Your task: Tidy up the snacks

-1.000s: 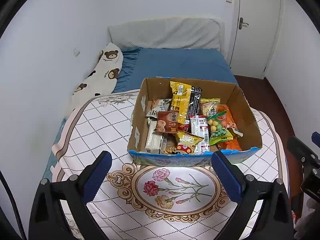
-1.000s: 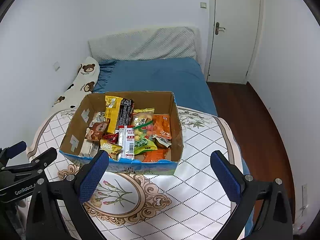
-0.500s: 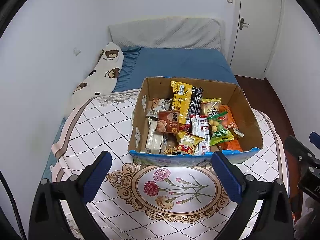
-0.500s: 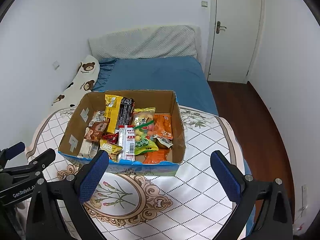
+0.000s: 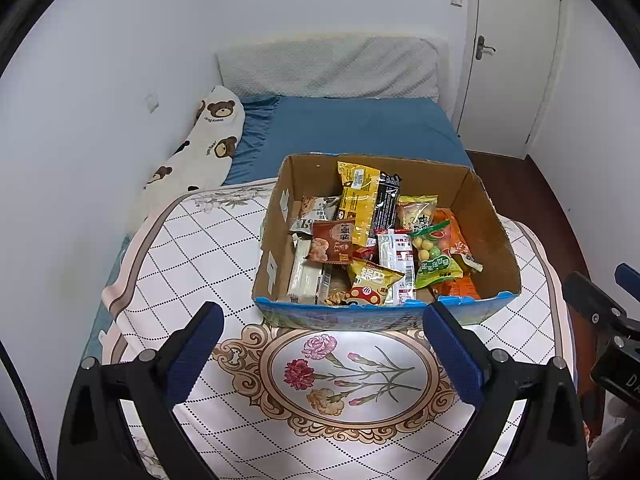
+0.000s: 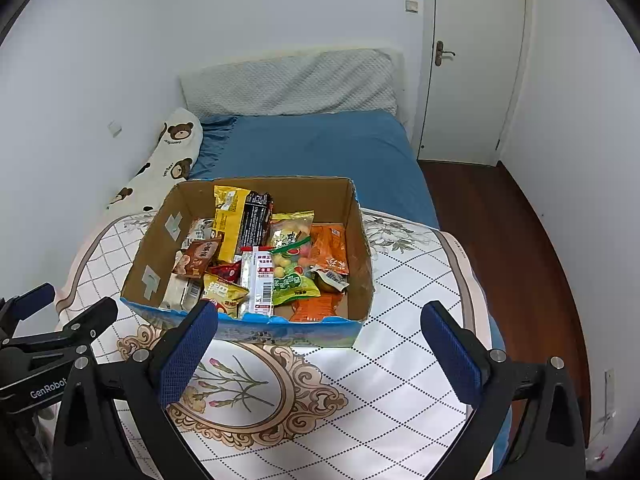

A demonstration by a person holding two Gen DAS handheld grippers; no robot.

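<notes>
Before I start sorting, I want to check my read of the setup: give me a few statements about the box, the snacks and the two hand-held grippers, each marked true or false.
1. The cardboard box holds mixed snack packets. True.
2. The left hand-held gripper is shut on a packet. False: it is open and holds nothing.
3. The long yellow packet leans at the box's far side. True.
4. The right hand-held gripper is open. True.
5. The box sits on the wooden floor. False: it sits on the flower-patterned quilt.
6. The green candy bag lies outside the box. False: it is inside.
</notes>
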